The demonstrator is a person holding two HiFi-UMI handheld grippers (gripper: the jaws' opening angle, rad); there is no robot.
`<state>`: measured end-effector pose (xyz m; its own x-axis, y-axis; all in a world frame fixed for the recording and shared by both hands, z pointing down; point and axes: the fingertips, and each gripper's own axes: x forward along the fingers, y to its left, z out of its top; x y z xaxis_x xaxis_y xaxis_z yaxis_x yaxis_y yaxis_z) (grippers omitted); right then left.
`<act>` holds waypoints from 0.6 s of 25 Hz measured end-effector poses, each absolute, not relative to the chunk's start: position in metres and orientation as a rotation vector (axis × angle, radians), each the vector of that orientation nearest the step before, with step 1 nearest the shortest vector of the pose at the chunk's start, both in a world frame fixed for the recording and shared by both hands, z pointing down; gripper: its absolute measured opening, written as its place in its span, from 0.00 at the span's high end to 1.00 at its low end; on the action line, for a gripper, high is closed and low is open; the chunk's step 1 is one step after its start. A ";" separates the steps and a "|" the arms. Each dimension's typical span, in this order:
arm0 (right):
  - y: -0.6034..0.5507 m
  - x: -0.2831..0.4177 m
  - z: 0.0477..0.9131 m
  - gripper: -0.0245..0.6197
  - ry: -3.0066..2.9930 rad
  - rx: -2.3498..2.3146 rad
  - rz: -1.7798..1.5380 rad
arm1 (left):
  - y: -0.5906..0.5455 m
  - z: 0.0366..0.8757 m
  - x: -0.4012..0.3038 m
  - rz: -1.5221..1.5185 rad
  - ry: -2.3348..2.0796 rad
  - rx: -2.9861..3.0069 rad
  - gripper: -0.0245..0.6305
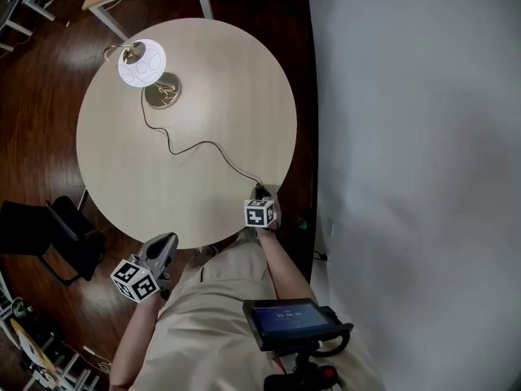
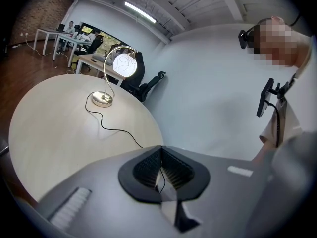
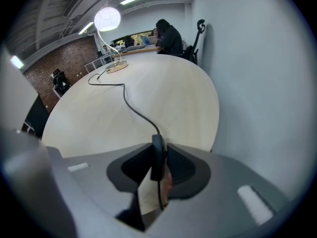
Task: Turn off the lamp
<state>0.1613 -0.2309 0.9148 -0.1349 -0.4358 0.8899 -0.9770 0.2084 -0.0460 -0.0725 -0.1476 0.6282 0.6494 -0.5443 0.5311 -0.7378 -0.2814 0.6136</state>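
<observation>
Two hand-held grippers and one lit lamp [image 1: 142, 63] on a round table [image 1: 236, 72], shown from above and along each pair of jaws. Reading the table top in the head view as a clock face, the lamp stands near the rim at 10 o'clock, its globe shade glowing above a brass-coloured base [image 1: 163, 94]. Its cord [image 1: 199, 144] snakes across the top to the rim at 5 o'clock, where it carries an inline switch [image 3: 157, 162]. The right gripper [image 3: 158, 150] is clenched on that switch, gripping the dark body from both flanks. The left gripper [image 2: 160, 150] hangs off the table at 7 o'clock, jaws pressed together with nothing gripped. Handling, as judged: the switch is a small, light, rigid plastic piece on a limp cord, so it would skid or twist under a push unless pinched by its flanks as here. The squeeze should fall on its button or rocker, not on the cable. The lamp looks top-heavy on a thin curved stem, with a shade that is probably fragile, so a tug on the cord could drag or tip it. Not resolved: the switch's actuating face and type, edge-on in the right gripper view and covered by the marker cube [image 1: 260, 213] in the head view; the cord beyond the switch and its plug, past the table edge; and a thin dark line at the seam of the left gripper's closed jaws, too fine to identify.
</observation>
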 end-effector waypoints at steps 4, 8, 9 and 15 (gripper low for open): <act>-0.236 0.152 0.916 0.82 -1.692 1.335 0.823 | -0.149 0.626 -0.075 0.285 -1.004 1.974 0.96; -0.236 0.153 0.919 0.82 -1.665 1.325 0.817 | -0.149 0.630 -0.074 0.288 -1.002 1.973 0.96; -0.235 0.154 0.919 0.82 -1.656 1.322 0.817 | -0.148 0.629 -0.073 0.287 -1.000 1.973 0.96; -0.236 0.155 0.920 0.82 -1.631 1.314 0.814 | -0.147 0.628 -0.069 0.277 -0.999 1.985 0.96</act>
<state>0.1553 -0.2358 0.9198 -0.0701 -0.4073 0.9106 -0.9726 0.2308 0.0283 -0.0690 -0.1469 0.6284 0.6527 -0.5435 0.5278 -0.7377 -0.2971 0.6063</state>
